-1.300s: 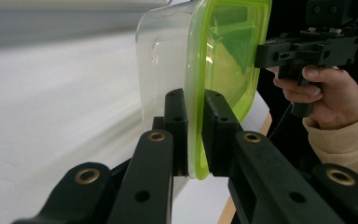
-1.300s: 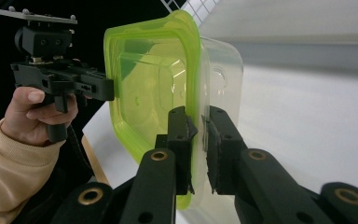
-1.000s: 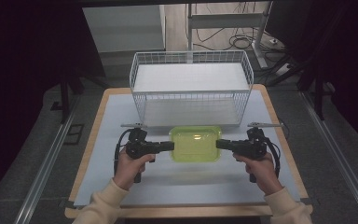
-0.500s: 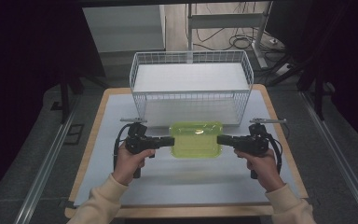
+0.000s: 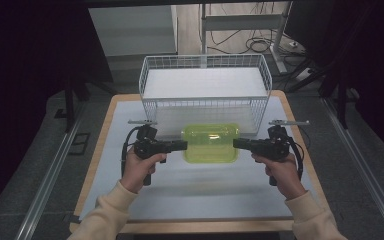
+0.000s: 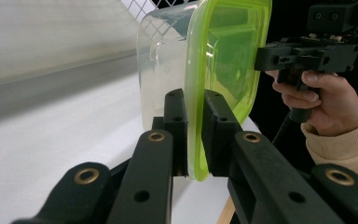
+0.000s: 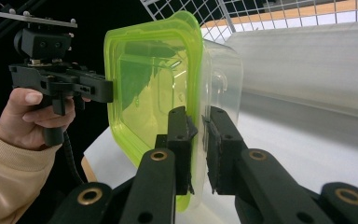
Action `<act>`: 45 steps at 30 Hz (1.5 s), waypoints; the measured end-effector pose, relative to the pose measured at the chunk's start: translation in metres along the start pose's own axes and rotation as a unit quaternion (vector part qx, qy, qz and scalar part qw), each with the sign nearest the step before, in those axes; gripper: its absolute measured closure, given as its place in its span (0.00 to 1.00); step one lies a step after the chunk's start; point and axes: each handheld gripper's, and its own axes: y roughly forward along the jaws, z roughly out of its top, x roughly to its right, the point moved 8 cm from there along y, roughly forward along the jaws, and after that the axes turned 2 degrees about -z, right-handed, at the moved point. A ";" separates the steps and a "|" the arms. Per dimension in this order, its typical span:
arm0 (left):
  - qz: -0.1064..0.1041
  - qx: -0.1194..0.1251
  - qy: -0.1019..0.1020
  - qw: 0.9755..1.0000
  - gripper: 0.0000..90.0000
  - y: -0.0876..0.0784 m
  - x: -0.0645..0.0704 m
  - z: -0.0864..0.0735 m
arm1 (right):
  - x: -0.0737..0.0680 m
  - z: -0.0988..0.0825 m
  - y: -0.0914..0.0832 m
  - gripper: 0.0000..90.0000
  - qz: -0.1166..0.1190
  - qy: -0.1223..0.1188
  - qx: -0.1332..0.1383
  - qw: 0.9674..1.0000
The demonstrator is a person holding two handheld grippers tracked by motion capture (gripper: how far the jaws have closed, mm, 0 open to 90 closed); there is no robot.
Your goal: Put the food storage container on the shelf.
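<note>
dark floor and metal rails surround my workspace, where a wooden-edged table [image 5: 100, 150] carries a pale mat. toward the back of the table stands a white wire basket [image 5: 205, 92] with a white liner.

just in front of the basket, between my two tools, is a clear plastic container with a lime green lid [image 5: 211, 143]. its long axis runs side to side across the table, from one tool to the other, and the lid faces up. whether it rests on the mat or hangs just above it i cannot tell.

my left gripper [image 5: 182, 146] comes in level from the left, and its black jaws are clamped on the lid's rim at that short end. my right gripper [image 5: 237, 143] mirrors it from the right, jaws pinched on the opposite rim, one pad on the green lid and one on the clear wall side.
</note>
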 end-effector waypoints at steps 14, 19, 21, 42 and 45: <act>0.005 -0.001 0.008 1.000 0.90 -0.004 0.003 0.019 | -0.004 0.016 -0.003 0.89 -0.006 -0.010 0.008 1.000; 0.005 -0.001 0.010 1.000 0.90 -0.004 0.003 0.024 | -0.006 0.023 -0.004 0.89 -0.010 -0.020 0.009 1.000; 0.006 0.000 0.013 1.000 0.90 -0.005 0.003 0.027 | -0.007 0.026 -0.004 0.89 -0.013 -0.024 0.010 1.000; 0.015 0.010 0.028 0.999 0.90 -0.009 0.005 0.058 | -0.006 0.054 -0.003 0.89 -0.016 -0.028 0.029 0.999; 0.015 0.011 0.031 0.999 0.90 -0.010 0.004 0.062 | -0.006 0.058 -0.002 0.89 -0.018 -0.033 0.029 0.999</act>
